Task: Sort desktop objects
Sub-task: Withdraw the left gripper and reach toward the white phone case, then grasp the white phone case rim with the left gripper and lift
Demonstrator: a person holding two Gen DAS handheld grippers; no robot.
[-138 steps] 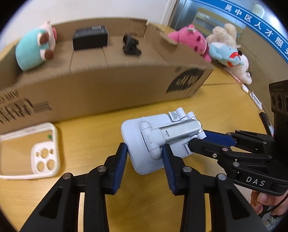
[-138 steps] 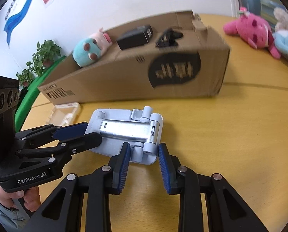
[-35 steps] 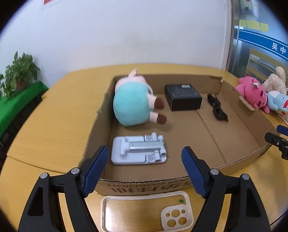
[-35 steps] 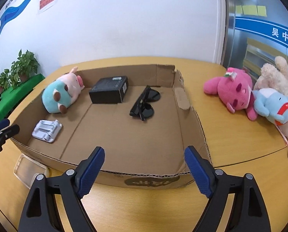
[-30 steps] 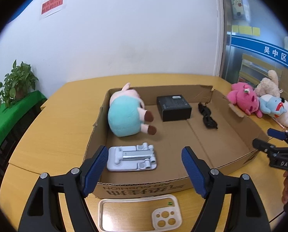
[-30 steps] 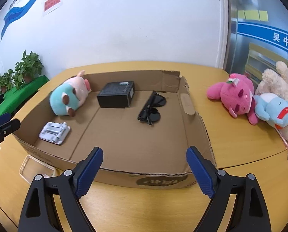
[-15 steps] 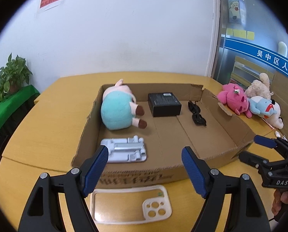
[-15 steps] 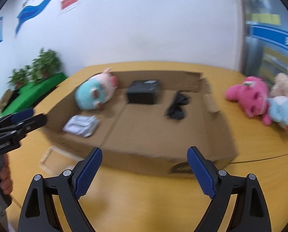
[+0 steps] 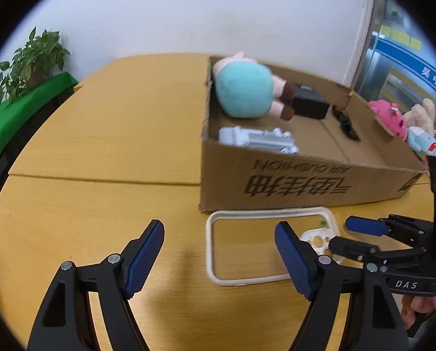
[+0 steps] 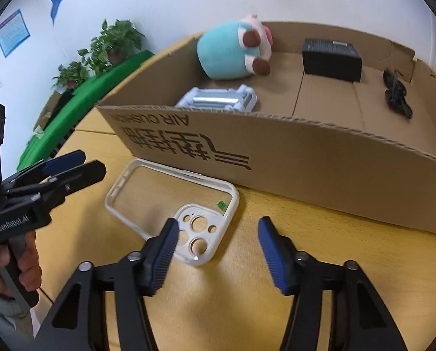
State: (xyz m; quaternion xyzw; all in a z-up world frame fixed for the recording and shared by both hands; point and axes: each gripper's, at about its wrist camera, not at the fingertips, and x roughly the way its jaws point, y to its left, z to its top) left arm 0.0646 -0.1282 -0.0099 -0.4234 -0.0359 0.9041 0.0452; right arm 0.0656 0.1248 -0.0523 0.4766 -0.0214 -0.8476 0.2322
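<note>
A clear phone case with a white rim lies flat on the wooden table, just in front of the cardboard box. My left gripper hovers over the case's plain end, jaws closing, pads off it. My right gripper is low at the camera-cutout end, jaws closing, with the case's corner between them and untouched. Inside the box lie a grey phone stand, a teal plush, a black box and sunglasses.
Pink and pale plush toys sit on the table past the box's right end. Potted plants stand on a green ledge beyond the table's left edge. A hand grips the left gripper's handle.
Both grippers have dropped from above the box to the phone case on the table in front of it. The right jaws have narrowed a lot, the left a little.
</note>
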